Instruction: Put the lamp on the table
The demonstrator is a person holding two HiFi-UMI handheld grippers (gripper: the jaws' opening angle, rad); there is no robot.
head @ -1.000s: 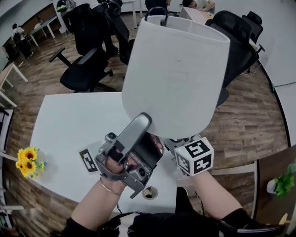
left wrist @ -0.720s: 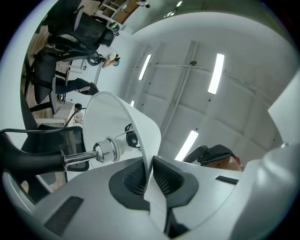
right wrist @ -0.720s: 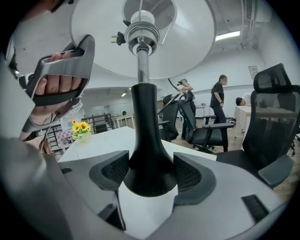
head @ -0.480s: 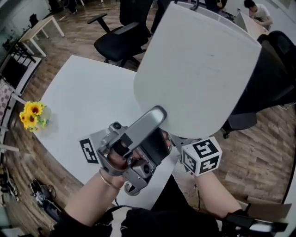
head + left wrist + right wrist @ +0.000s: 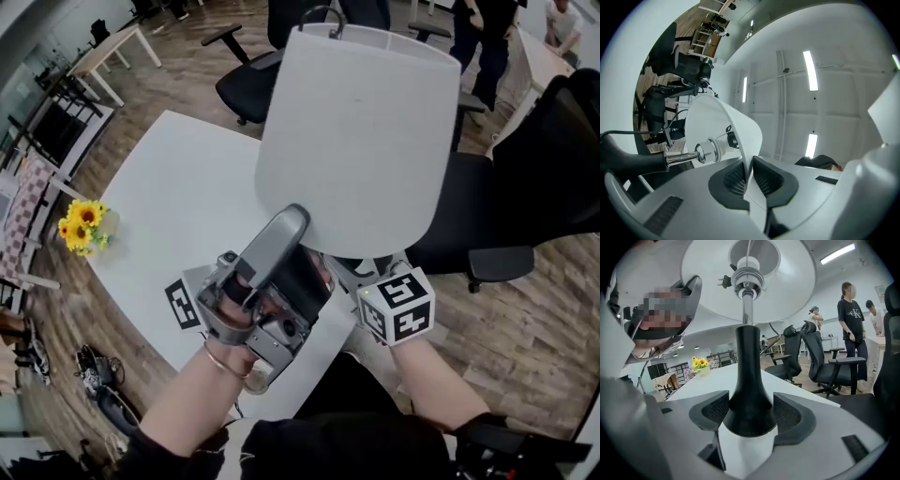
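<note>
Finding: the lamp [image 5: 356, 150] is held in the air by both grippers, above the near edge of the white desk [image 5: 169, 187], and no part of it rests on the desk. The left gripper [image 5: 750, 174] has its fingers almost fully together, pinching only the thin lower rim of the white shade [image 5: 726, 126]. The right gripper [image 5: 751, 417] has its fingers set wider and closed against either side of the black flared foot [image 5: 749, 394] of the lamp. From that foot a chrome stem [image 5: 746, 310] rises into the shade. In the head view the shade hides the foot and the part of the desk directly under it, so how high the foot stands above the desk cannot be told. A small pot of sunflowers [image 5: 82, 225] stands at the far left edge of the desk, well apart from the lamp. Office chairs [image 5: 258, 80] stand on the floor beyond the desk. Assessment: the carry-and-position step is in hand and the set-down is not yet done. The next move calls for bringing the foot over bare desk surface, well in from the edge. The lamp should then be lowered upright until the foot sits flat. The right fingers bear the weight and should let go only after that. The grip on the shade rim is a light one and could crease it if loaded.
</note>
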